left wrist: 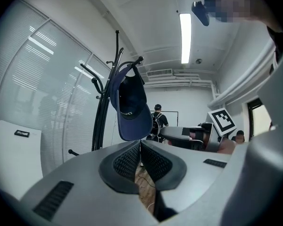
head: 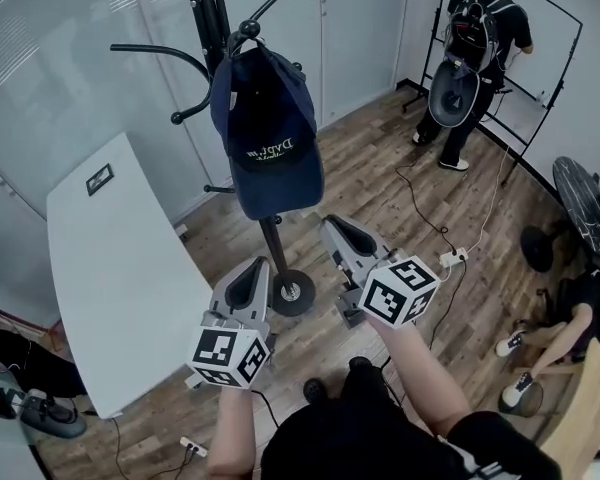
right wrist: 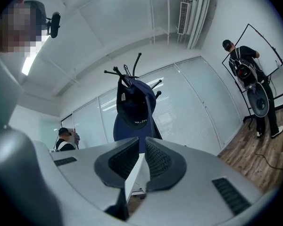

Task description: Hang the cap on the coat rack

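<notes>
A navy cap (head: 265, 138) hangs from an upper hook of the black coat rack (head: 276, 243), brim pointing down. It also shows in the left gripper view as the cap (left wrist: 132, 105) on the rack (left wrist: 103, 112), and in the right gripper view as the cap (right wrist: 134, 107). Both grippers are held below the cap, apart from it. My left gripper (head: 248, 283) is near the rack's round base (head: 292, 291), and my right gripper (head: 345, 238) is to the right of the pole. The jaws of the left gripper (left wrist: 140, 145) and the right gripper (right wrist: 142, 142) are shut with nothing between them.
A white table (head: 110, 268) stands at the left. A person with a backpack (head: 475, 38) stands at a whiteboard at the back right. Cables and a power strip (head: 450, 258) lie on the wooden floor. A fan (head: 580, 193) and a seated person (head: 580, 318) are at the right.
</notes>
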Demonstrator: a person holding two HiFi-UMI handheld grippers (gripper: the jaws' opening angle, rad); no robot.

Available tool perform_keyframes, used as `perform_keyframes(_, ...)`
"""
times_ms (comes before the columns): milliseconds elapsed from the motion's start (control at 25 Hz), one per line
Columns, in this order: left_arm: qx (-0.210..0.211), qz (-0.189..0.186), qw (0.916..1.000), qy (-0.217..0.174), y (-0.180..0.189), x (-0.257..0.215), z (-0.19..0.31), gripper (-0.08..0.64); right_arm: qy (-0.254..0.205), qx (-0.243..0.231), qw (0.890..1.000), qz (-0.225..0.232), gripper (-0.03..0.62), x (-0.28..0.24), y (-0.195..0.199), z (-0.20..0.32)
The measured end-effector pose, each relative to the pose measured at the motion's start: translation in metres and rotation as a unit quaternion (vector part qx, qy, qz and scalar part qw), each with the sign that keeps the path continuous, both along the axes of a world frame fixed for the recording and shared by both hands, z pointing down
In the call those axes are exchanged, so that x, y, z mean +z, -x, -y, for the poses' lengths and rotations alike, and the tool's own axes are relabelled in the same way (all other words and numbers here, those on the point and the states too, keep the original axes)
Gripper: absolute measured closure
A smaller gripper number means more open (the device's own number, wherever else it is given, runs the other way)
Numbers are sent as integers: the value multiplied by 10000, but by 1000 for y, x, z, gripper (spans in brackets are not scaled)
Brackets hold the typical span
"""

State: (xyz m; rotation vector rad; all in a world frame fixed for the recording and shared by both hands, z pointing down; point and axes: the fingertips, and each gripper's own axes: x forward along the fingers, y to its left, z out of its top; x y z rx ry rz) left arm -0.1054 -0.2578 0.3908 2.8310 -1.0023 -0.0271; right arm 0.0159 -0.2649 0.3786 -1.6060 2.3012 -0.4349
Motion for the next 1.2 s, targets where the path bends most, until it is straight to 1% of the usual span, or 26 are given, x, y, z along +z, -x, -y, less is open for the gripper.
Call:
perform_keyframes(160, 62, -25, 10000, 42, 0, 5, -3, 540, 13, 122, 9996, -270, 548, 5, 0, -9)
perform_keyframes(320, 113, -46, 9999, 58, -9, 6, -6, 540, -14, 172, 9974, -706, 548, 5, -2, -20)
perform_keyframes(520, 216, -27, 9998, 10, -14, 0, -5, 540, -196, 183, 9892, -1438, 549, -3, 9, -30)
perform_keyframes(640, 253, -48, 9997, 11, -14, -1, -2, 540, -357, 186, 9820, -1843, 552, -8, 17, -33)
perform_keyframes(720, 270, -80, 9996, 19, -12, 0, 0, 540, -436, 174, 9780, -2033, 556, -9, 26, -34)
perform_keyframes(880, 301, -94, 9995, -3, -10, -1, -4, 540, -615, 216, 9740, -2168, 561, -14, 32, -42)
perform_keyframes(1200, 253, -33, 9997, 14, -10, 2, -8, 540, -761, 187, 9732, -2164, 561, -11, 32, -52)
